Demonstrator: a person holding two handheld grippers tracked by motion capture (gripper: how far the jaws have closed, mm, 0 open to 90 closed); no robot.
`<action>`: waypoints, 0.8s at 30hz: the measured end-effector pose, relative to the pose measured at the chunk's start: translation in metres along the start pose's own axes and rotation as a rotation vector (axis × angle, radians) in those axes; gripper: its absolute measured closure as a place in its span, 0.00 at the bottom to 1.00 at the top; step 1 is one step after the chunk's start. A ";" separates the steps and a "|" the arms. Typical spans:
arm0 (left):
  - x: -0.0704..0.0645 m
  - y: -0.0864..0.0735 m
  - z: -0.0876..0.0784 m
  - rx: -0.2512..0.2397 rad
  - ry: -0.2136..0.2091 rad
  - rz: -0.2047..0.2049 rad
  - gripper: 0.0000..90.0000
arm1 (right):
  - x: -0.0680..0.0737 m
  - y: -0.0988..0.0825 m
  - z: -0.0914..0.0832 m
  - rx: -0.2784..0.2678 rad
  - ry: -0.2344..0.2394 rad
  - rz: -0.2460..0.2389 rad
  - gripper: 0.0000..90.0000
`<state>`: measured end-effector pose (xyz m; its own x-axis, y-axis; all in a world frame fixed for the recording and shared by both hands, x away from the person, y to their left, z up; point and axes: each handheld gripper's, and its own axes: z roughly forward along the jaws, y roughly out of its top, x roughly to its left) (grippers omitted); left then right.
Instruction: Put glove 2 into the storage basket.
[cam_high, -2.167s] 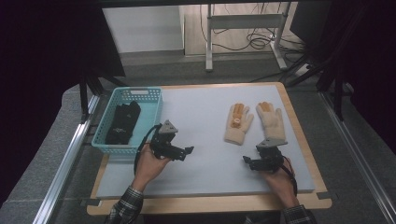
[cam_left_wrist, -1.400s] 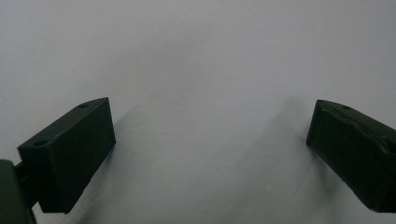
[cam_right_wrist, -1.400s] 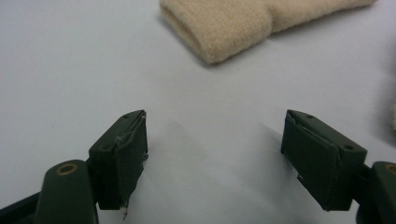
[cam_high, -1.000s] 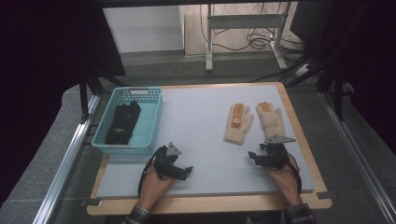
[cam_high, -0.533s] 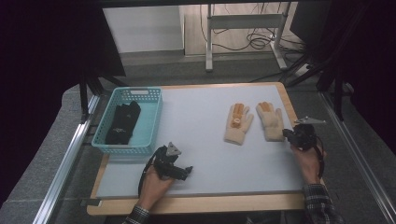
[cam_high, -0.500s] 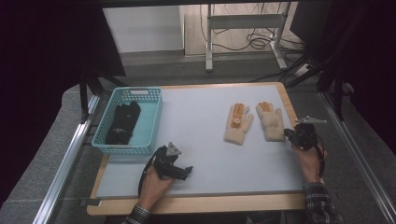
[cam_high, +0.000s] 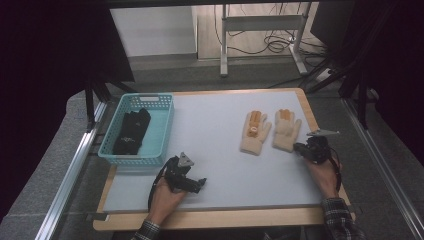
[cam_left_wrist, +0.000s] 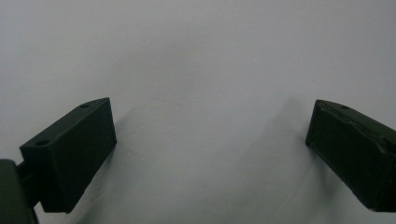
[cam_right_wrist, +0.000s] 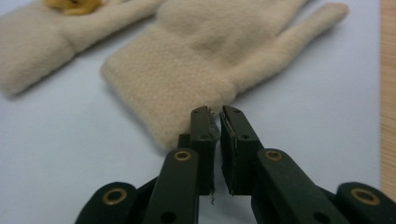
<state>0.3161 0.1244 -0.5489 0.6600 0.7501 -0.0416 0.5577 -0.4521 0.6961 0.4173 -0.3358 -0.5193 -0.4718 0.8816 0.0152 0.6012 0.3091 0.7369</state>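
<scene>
Right gripper (cam_right_wrist: 215, 116) jaws nearly together at beige glove (cam_right_wrist: 196, 60) cuff edge, no clear pinch — left gripper (cam_left_wrist: 210, 140) jaws wide apart over bare mat (cam_left_wrist: 196, 56)

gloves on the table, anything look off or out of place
Nothing stands out. The two beige gloves lie flat side by side, apart from the blue basket holding a dark glove. The right claw is nearly shut at the cuff edge of the right-hand beige glove; the left claw is open over bare mat.

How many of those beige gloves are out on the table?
2. The left beige glove, with orange patches, and the right beige glove lie side by side on the right of the table, the latter nearest the right gripper. Dark items in the basket may be gloves too.
</scene>
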 end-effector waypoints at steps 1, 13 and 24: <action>0.000 0.000 0.000 0.000 0.000 0.000 0.02 | 0.000 0.000 0.000 0.000 0.000 0.000 0.91; 0.000 0.000 0.000 0.000 0.000 -0.001 0.02 | -0.014 0.046 0.017 -0.077 -0.017 -0.007 0.49; 0.000 0.000 0.000 0.001 -0.001 0.001 0.02 | -0.015 0.071 0.055 -0.048 0.048 -0.071 0.42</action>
<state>0.3162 0.1246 -0.5489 0.6608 0.7494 -0.0417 0.5575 -0.4529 0.6958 0.5025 -0.3080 -0.5047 -0.5435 0.8394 -0.0064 0.5343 0.3518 0.7686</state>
